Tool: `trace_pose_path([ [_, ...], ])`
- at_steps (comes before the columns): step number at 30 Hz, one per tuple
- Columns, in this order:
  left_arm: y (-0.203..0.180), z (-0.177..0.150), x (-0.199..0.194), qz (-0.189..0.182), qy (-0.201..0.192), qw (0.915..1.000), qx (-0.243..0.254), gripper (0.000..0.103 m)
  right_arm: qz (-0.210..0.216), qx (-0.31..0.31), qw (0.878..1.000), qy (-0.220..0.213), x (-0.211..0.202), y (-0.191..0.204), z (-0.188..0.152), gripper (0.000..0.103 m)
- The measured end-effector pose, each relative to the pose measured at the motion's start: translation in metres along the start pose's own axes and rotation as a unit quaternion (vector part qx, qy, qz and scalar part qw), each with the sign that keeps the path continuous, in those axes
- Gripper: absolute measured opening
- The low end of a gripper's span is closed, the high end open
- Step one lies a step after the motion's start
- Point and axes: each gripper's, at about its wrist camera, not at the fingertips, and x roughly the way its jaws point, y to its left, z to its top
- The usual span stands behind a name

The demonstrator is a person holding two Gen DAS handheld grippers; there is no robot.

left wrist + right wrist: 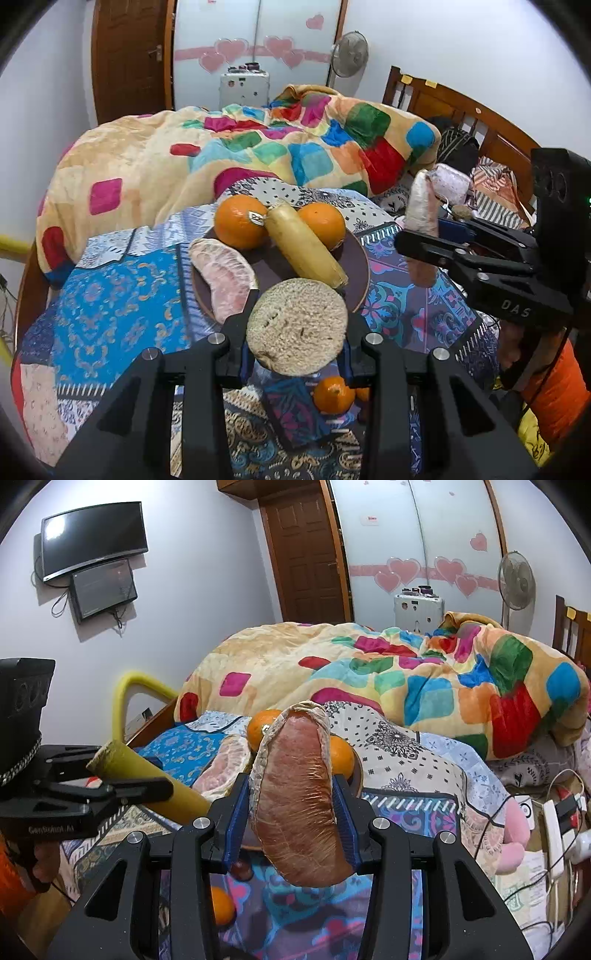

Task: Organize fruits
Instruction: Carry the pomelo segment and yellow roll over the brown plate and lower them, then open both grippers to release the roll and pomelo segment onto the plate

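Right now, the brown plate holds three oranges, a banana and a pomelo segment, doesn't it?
Not quite. The brown plate holds two oranges, not three, along with the banana and the pomelo segment. The left wrist view shows this. A third orange is there, but it lies off the plate, on the patterned cloth.

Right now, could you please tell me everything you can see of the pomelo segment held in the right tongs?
The pomelo segment is a long, curved wedge with pinkish-red flesh under a thin, wrinkled, translucent membrane and a paler, whitish ridge along its back. It stands roughly upright, clamped from both sides between the blue pads of the right tongs, in the air above the patterned bedspread beside the plate. Only the pads touch it.
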Motion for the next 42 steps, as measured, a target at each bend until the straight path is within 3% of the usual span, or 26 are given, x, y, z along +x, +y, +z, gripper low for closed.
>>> trace_pose_path([
  [4, 0.002, 0.006, 0.016, 0.0, 0.015, 0.9999, -0.001, 0.035, 0.001, 0.007, 1.0, 0.007, 0.015, -0.004, 0.004, 0.04],
  [8, 0.007, 0.011, 0.035, -0.003, 0.036, 0.9993, -0.007, 0.035, 0.01, 0.013, 1.0, 0.01, 0.026, -0.007, 0.008, 0.032],
  [20, 0.021, 0.029, 0.063, -0.003, 0.038, 0.9987, -0.032, 0.035, 0.01, 0.015, 0.999, 0.03, 0.046, -0.015, 0.008, 0.03],
  [26, 0.015, 0.04, 0.077, 0.034, 0.034, 0.9986, -0.022, 0.036, 0.01, 0.019, 0.999, 0.027, 0.044, -0.019, 0.009, 0.03],
  [30, 0.021, 0.041, 0.079, 0.028, 0.031, 0.9983, -0.04, 0.057, 0.011, 0.019, 0.999, 0.029, 0.043, -0.02, 0.008, 0.03],
  [42, 0.027, 0.037, 0.066, 0.037, 0.026, 0.9976, -0.053, 0.061, 0.005, 0.005, 1.0, 0.031, 0.025, -0.011, 0.002, 0.033],
])
